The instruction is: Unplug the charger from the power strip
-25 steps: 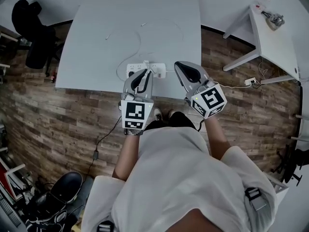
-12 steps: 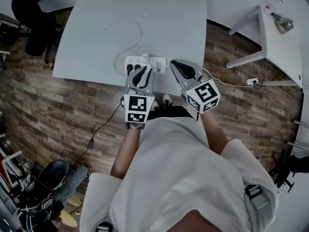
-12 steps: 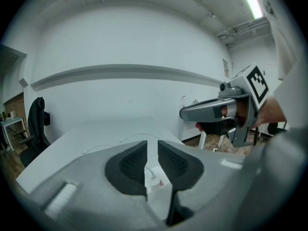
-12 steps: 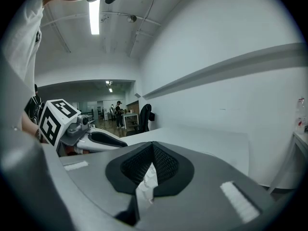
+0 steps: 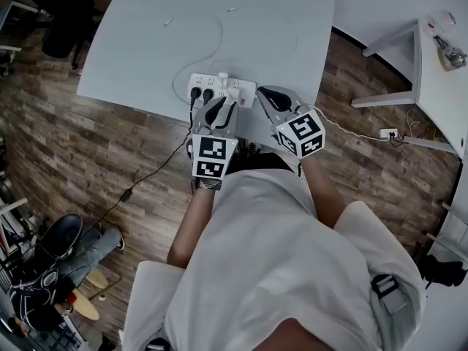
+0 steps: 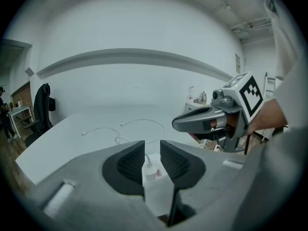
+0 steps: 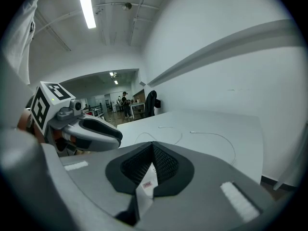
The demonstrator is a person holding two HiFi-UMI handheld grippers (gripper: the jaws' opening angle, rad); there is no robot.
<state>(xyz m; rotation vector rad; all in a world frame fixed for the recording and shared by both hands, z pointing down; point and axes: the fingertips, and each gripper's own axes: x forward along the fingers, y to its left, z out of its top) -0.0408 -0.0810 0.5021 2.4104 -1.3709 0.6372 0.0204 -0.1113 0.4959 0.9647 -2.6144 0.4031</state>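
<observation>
A white power strip [image 5: 222,91] lies near the table's front edge. Two black plugs sit at its left end and a white charger [image 5: 224,85] stands in its middle, a thin white cable running off across the table. My left gripper [image 5: 221,108] hovers just in front of the strip. Its jaws are opening, and in the left gripper view the charger [image 6: 150,169] shows through the gap of that gripper [image 6: 152,146], beyond the pads and untouched. My right gripper [image 5: 268,98] hangs at the strip's right end. In its own view the right gripper [image 7: 153,147] is shut on nothing.
Thin white cables [image 5: 216,38] loop over the white table [image 5: 146,57]. A black cord [image 5: 150,175] drops from the strip to the wood floor. A second white table [image 5: 431,79] stands at right with a floor socket [image 5: 387,132] under it. A black chair [image 5: 62,20] is at far left.
Both grippers have come down towards the power strip at the table's front edge. The left jaws have parted slightly; the right jaws stay closed.
</observation>
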